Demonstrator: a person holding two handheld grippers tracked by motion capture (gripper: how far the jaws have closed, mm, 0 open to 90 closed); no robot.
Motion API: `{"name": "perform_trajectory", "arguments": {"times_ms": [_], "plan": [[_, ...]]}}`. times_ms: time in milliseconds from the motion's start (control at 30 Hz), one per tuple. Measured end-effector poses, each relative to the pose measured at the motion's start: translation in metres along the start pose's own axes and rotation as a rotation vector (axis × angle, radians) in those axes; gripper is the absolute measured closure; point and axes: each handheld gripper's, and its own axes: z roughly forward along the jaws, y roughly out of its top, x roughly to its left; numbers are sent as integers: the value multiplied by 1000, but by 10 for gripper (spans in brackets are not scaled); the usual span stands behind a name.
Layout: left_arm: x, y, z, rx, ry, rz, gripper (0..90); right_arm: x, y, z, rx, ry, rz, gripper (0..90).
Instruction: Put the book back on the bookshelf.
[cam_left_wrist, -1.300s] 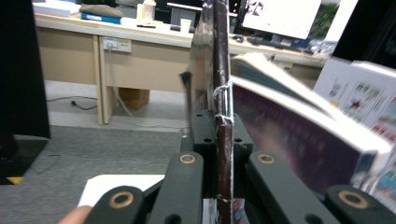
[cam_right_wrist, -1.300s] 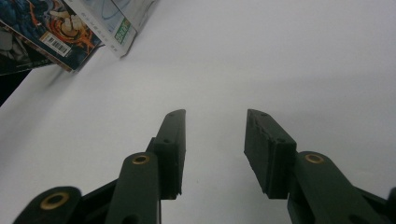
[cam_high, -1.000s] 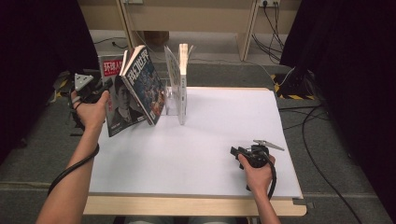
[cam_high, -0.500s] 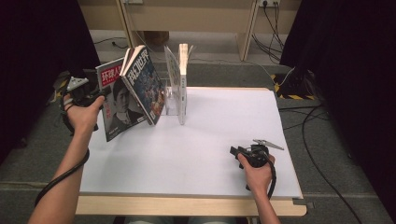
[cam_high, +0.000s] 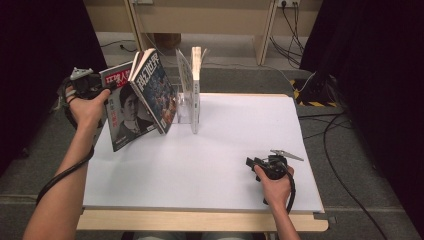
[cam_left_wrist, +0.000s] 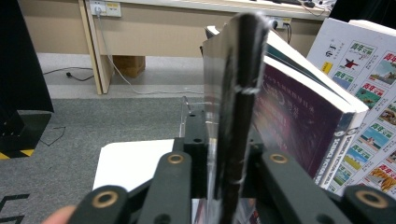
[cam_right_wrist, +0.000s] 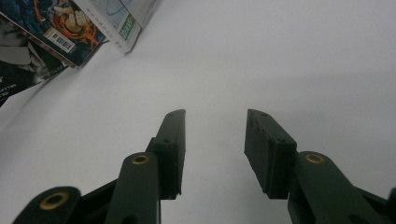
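The person's left arm reaches forward along the left edge of the white tabletop, forearm stretched out and hand raised at the far left corner. The left gripper points level toward the right, and its jaws are clamped on the upper edge of a thin glossy magazine with a portrait and a red title on its cover. In the left gripper view the magazine's dark edge runs upright between the two black jaws, which press on it from both sides; they have just been easing apart slightly, yet the magazine remains gripped. The magazine stands tilted at the far left of the tabletop, its lower edge toward the person, leaning against a thicker paperback with a dark blue illustrated cover. That paperback leans toward a clear acrylic book stand, which also bears a thin white book standing upright.

The right hand rests on the tabletop near its front right corner, and the right gripper lies low and points left, jaws apart with only bare tabletop between them.

Compared with a second ago, the left hand has risen and drawn slightly outward to the left, lifting the magazine's top edge higher. The right hand and gripper have kept their place.
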Motion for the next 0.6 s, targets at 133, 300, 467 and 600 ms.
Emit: {"name": "perform_trajectory", "arguments": {"times_ms": [133, 300, 467, 600], "plan": [[-2, 3, 1, 26, -2, 4, 842, 0, 0, 0, 0, -1, -1, 594], [-5, 5, 0, 57, -12, 22, 856, -1, 0, -1, -2, -1, -3, 594], [-6, 2, -5, 48, -41, -15, 859, -3, 0, -1, -4, -6, -3, 594], [-5, 3, -8, -15, -25, -57, 860, -3, 0, -1, -4, -4, -2, 594]]}}
